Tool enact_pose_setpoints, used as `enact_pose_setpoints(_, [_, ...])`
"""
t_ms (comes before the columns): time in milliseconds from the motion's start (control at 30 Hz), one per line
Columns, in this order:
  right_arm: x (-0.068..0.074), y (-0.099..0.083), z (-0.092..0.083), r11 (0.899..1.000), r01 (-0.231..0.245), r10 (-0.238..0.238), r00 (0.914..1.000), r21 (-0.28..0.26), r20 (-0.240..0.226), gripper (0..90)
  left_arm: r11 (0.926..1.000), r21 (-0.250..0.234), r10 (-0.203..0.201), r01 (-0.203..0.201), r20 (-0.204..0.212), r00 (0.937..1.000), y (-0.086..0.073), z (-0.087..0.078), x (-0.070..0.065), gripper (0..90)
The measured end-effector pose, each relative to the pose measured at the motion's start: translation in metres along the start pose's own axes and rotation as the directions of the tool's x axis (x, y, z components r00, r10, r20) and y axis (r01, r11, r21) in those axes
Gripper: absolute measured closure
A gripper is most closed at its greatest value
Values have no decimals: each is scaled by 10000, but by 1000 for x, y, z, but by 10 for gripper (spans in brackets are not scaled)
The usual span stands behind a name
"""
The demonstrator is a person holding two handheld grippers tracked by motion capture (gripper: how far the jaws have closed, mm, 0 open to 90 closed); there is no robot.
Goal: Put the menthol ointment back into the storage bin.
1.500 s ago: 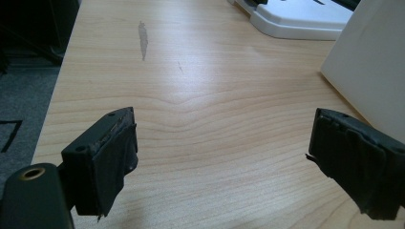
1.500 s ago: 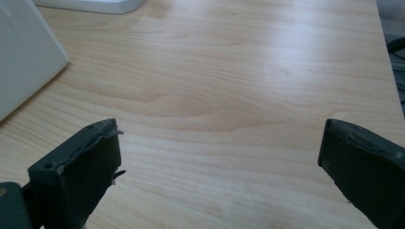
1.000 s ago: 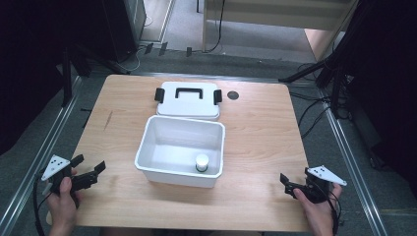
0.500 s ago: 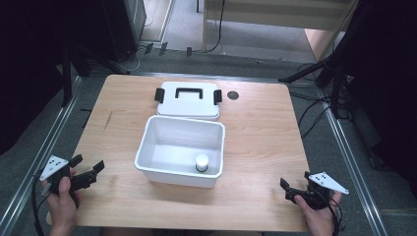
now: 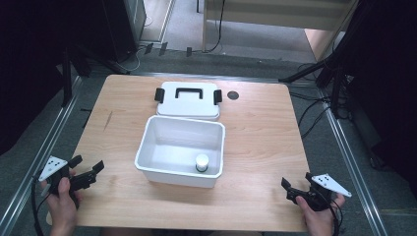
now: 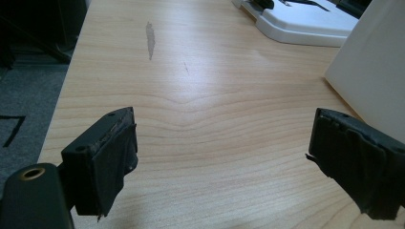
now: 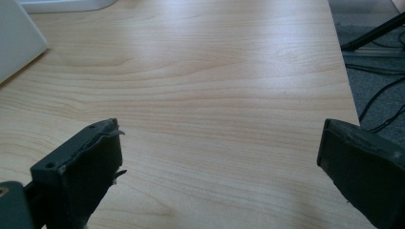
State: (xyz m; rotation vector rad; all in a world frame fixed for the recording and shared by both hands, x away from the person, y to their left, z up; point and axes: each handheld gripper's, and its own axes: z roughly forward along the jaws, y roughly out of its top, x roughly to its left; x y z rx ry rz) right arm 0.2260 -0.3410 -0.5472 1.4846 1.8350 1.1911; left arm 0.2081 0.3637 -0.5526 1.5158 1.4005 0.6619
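The white box [image 5: 181,150] sits open mid-table, its lid [image 5: 188,100] lying just behind it and a small capped jar [image 5: 202,162] inside at the near wall. Left gripper [image 5: 89,173] and right gripper [image 5: 294,190], both spread wide, wait well apart from the box; better to approach the lid level by its clips.

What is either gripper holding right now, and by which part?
Nothing is held. The left gripper and right gripper both stand open over bare table, apart from the white box and its lid.
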Motion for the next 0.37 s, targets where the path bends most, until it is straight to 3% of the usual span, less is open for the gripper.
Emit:
enact_pose_setpoints(267, [0,1,1,9999,-49,48,10000,104,81,16,9999,150,83,-83,-2,10000,1,2,-1,101])
enact_pose_setpoints(367, [0,1,1,9998,-99,98,9999,157,65,16,9990,308,316,-317,50,9995,1,3,-3,102])
